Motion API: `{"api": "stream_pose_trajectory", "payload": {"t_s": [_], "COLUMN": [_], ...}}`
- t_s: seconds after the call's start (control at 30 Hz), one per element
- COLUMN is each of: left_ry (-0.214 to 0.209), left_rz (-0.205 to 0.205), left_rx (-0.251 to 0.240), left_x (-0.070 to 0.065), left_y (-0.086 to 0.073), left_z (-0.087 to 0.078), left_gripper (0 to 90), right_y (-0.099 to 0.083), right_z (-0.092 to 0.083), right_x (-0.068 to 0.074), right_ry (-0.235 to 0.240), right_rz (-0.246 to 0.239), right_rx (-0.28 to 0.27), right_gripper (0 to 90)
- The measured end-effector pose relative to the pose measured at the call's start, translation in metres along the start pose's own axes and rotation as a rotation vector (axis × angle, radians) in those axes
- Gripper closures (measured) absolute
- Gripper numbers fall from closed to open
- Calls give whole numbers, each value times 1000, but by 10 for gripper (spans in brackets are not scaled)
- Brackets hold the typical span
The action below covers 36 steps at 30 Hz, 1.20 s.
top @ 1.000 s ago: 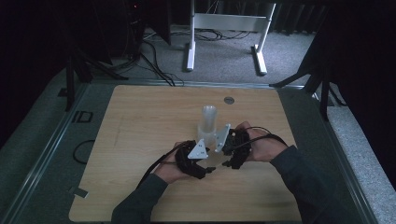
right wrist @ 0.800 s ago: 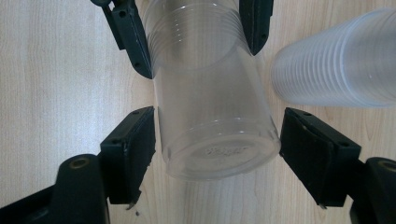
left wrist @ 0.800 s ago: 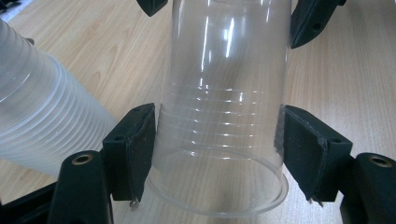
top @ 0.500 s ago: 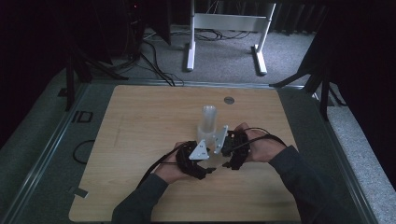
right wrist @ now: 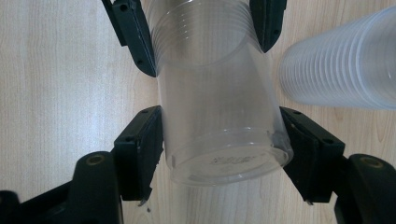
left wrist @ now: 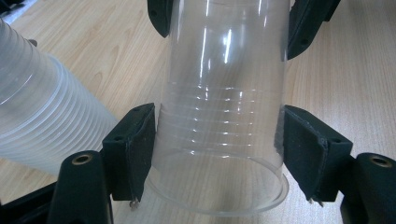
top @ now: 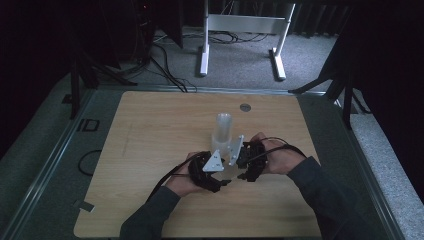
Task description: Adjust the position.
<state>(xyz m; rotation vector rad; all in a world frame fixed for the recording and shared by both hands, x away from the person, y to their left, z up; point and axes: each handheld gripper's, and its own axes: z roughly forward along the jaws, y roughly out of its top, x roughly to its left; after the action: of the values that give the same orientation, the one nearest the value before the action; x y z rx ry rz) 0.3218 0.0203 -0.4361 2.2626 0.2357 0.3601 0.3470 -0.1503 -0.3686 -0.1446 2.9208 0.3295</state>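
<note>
A clear plastic cup [left wrist: 224,93] lies on its side just above the wooden table [top: 150,150], held between both grippers. My left gripper [left wrist: 219,144] is shut on it near the open rim, pads pressing both sides. My right gripper [right wrist: 219,149] has just been closing with the cup [right wrist: 219,107] between its jaws, and its pads now touch the cup at its base end. In the high view the left gripper [top: 222,181] and right gripper [top: 243,174] face each other at the table's middle front.
A tall stack of nested clear cups [top: 222,129] stands just behind the grippers; the stack [left wrist: 42,121] lies close to the held cup, as does the stack [right wrist: 345,70]. A small round disc [top: 245,107] sits near the far edge. Cables trail from both grippers.
</note>
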Motion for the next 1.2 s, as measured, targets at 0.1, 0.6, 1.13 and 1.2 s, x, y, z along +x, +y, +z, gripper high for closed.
{"api": "stream_pose_trajectory", "payload": {"t_s": [0.1, 0.6, 1.13, 1.2], "left_ry": [2, 13, 21, 20], "left_rz": [4, 7, 19, 19], "left_rx": [1, -3, 14, 16], "left_x": [0, -1, -2, -2], "left_y": [0, -1, -1, -1], "left_z": [0, 0, 1, 1], "left_gripper": [300, 290, 311, 311], "right_y": [-1, -3, -3, -3], "right_z": [1, -1, 3, 3], "right_x": [0, -1, -1, -1], "right_ry": [1, -1, 7, 6], "right_rz": [-2, -2, 1, 1], "right_rx": [-2, -16, 8, 11], "right_gripper": [369, 411, 349, 346]}}
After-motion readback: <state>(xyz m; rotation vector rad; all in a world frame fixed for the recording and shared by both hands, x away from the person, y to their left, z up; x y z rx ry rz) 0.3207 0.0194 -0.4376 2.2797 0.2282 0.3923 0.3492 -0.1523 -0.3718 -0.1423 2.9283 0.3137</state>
